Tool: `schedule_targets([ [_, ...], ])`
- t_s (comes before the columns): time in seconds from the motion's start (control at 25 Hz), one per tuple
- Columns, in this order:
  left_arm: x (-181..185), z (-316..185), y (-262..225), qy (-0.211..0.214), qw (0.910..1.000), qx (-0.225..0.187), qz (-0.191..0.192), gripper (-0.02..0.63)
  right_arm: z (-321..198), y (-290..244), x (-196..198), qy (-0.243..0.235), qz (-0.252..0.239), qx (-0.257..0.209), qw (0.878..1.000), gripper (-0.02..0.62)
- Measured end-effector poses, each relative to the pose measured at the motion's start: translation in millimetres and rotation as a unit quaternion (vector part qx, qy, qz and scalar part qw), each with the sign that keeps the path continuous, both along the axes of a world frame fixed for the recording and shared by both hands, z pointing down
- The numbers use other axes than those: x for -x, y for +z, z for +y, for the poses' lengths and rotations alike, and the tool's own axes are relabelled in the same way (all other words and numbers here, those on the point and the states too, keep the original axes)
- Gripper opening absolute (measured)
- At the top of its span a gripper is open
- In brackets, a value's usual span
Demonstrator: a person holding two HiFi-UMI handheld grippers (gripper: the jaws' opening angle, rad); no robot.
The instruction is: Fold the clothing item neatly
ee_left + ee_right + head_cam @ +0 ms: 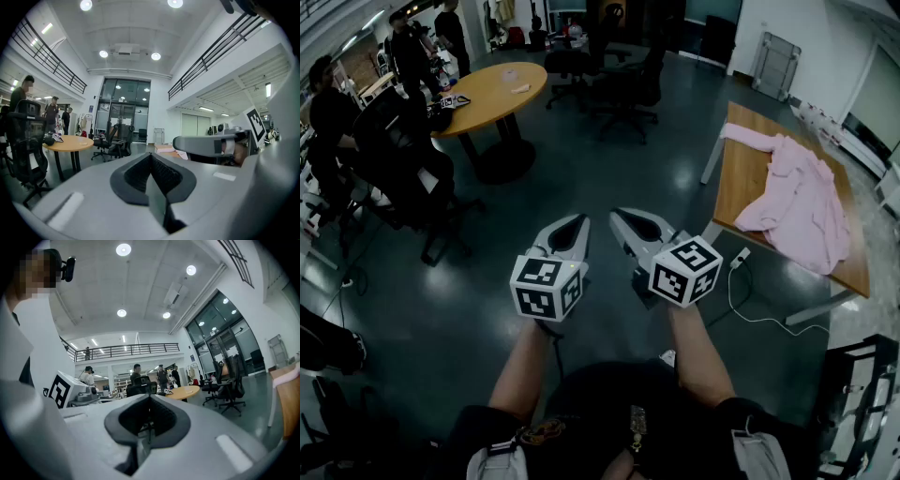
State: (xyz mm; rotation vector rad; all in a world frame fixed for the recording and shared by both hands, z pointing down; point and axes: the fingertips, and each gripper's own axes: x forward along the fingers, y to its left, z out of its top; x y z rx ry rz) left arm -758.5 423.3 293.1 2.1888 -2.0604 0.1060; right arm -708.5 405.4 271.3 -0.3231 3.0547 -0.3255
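Observation:
A pink garment [797, 202] lies crumpled on a wooden table [748, 178] at the right of the head view, one sleeve stretched toward the table's far left corner. Both grippers hang in mid-air over the dark floor, well to the left of that table. My left gripper [577, 221] is shut and holds nothing. My right gripper [619, 216] is shut too, with nothing in it. In the left gripper view the shut jaws [151, 157] point level across the room, and a bit of the pink garment [165, 149] shows far off. The right gripper [149, 401] view looks toward the round table.
A round wooden table [492, 94] stands at the back left with several black office chairs [609, 80] near it. People stand and sit at the far left [328, 112]. A white cable [741, 300] runs over the floor by the garment table. A black chair [858, 403] is at the lower right.

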Motion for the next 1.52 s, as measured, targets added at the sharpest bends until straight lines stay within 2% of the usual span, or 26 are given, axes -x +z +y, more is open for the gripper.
schedule_targets([
  [0.48, -10.9, 6.1, 3.3, 0.014, 0.9999, 0.008, -0.006, 0.006, 5.7, 0.3, -12.3, 0.011, -0.016, 0.018, 1.0, 0.003],
  [0.8, -42.3, -10.5, 3.8, 0.064, 0.9979, 0.01, -0.008, 0.006, -18.3, 0.7, -58.6, 0.07, -0.011, 0.02, 0.997, 0.003],
  [1.08, -117.0, -46.5, 19.8, 0.152, 0.988, 0.026, 0.0, 0.006, -43.5, 16.5, -139.0, 0.156, 0.009, 0.039, 0.987, 0.003],
  [1.28, -193.1, -76.3, 35.7, 0.22, 0.9744, 0.045, 0.005, 0.006, -66.1, 31.2, -218.6, 0.225, 0.02, 0.056, 0.973, 0.003],
  [1.52, -285.3, -110.7, 57.1, 0.287, 0.9555, 0.07, 0.002, 0.006, -95.0, 52.5, -320.3, 0.302, 0.027, 0.076, 0.95, 0.003],
])
